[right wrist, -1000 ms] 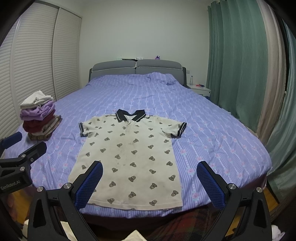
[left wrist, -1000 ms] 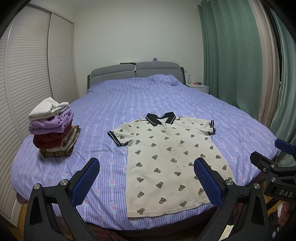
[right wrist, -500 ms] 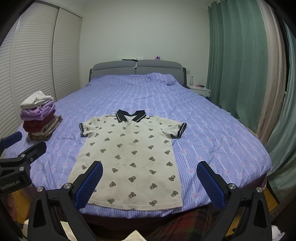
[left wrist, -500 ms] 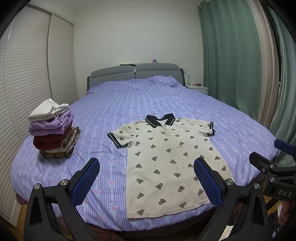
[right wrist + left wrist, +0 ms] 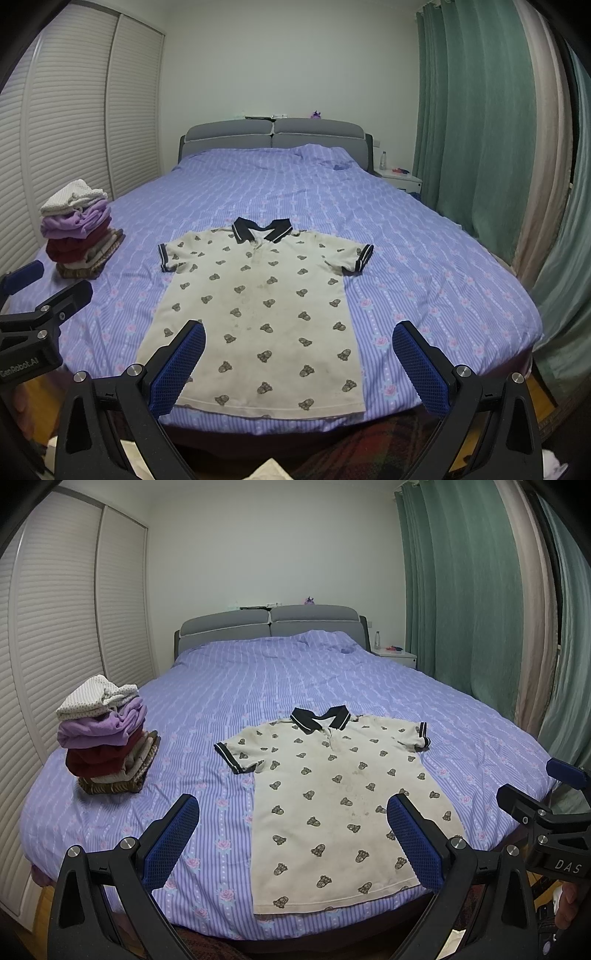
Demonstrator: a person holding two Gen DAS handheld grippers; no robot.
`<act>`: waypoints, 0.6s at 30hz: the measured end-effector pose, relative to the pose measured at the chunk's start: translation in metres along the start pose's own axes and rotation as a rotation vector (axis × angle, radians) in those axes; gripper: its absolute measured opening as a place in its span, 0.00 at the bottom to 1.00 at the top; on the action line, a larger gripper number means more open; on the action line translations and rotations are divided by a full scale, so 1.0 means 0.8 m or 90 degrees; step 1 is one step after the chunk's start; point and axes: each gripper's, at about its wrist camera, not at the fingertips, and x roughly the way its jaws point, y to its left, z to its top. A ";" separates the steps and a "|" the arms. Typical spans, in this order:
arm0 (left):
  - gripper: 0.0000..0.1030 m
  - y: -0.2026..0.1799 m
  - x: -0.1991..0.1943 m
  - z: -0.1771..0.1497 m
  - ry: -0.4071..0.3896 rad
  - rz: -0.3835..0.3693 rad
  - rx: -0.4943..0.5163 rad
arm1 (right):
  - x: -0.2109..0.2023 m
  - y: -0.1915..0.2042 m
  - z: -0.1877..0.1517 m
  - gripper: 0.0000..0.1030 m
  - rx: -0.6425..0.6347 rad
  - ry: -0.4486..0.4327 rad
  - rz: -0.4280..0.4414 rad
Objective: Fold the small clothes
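Observation:
A cream polo shirt (image 5: 332, 797) with small bear prints and a dark collar lies flat, face up, near the foot of the bed; it also shows in the right wrist view (image 5: 258, 310). My left gripper (image 5: 291, 834) is open and empty, held in the air before the bed's foot edge, left of the shirt's hem. My right gripper (image 5: 299, 362) is open and empty, held above the hem. Each gripper shows at the edge of the other's view, the right one (image 5: 546, 812) and the left one (image 5: 40, 306).
A stack of folded clothes (image 5: 107, 738) sits at the bed's left edge, also in the right wrist view (image 5: 79, 229). The bed has a purple striped cover (image 5: 280, 679). White louvred wardrobe doors (image 5: 55, 627) stand left, green curtains (image 5: 461, 590) right, a nightstand (image 5: 395, 657) by the headboard.
Both views barely shifted; the left wrist view dropped slightly, so the shirt sits a little higher in frame. Both grippers stay open.

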 end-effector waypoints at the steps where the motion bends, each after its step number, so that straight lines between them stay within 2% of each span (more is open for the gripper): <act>1: 1.00 0.000 0.000 0.000 0.000 0.000 0.000 | -0.001 0.000 0.000 0.99 0.000 -0.001 0.000; 9: 1.00 0.001 0.007 -0.004 0.006 0.003 -0.010 | 0.004 0.002 -0.005 0.99 -0.002 0.006 0.003; 18: 1.00 0.024 0.054 -0.008 0.051 0.010 -0.042 | 0.043 0.017 -0.002 0.99 -0.010 0.037 0.015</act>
